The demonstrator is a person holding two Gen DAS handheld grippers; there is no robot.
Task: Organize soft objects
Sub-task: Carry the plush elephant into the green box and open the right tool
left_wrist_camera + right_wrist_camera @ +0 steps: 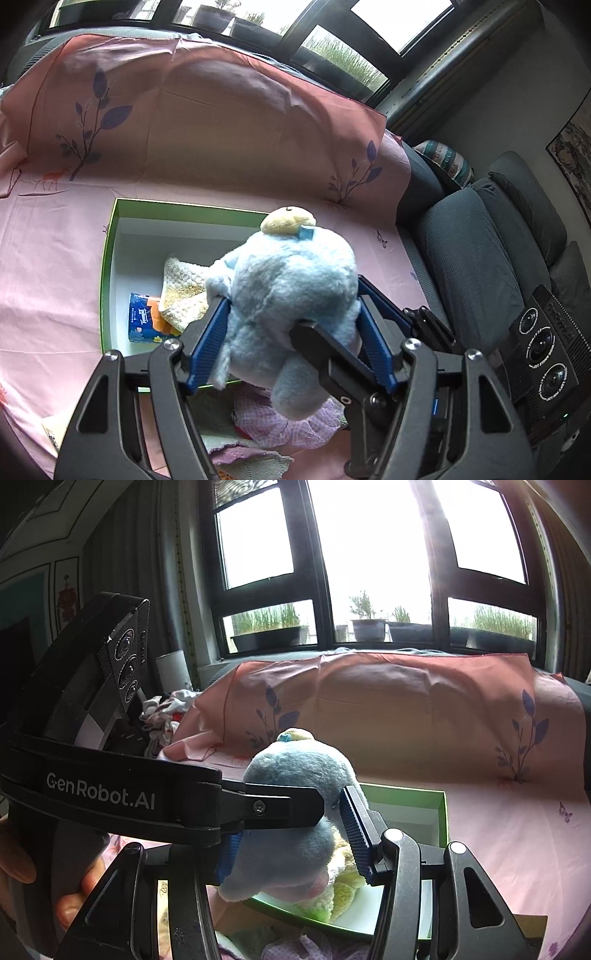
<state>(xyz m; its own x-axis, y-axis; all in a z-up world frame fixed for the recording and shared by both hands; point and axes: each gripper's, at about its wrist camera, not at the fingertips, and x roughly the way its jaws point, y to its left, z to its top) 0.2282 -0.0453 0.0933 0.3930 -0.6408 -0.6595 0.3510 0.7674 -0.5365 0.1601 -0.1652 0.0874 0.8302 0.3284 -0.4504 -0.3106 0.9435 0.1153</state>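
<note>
A light blue plush toy (291, 295) with a beige top is held in the air by both grippers, above the near edge of a green box (107, 258) with a white inside. My left gripper (291, 325) is shut on the plush, its blue pads on either side. My right gripper (291, 834) is shut on the same plush (295, 775), and its finger crosses the left wrist view. Inside the box lie a cream knitted cloth (183, 291) and a blue tissue pack (142, 321).
The box sits on a pink sheet (51, 258) with leaf prints over a sofa. Pink checked cloth (273, 424) and other fabrics lie in front of the box. Grey cushions (472, 258) are at the right. Windows with plant pots (369, 627) are behind.
</note>
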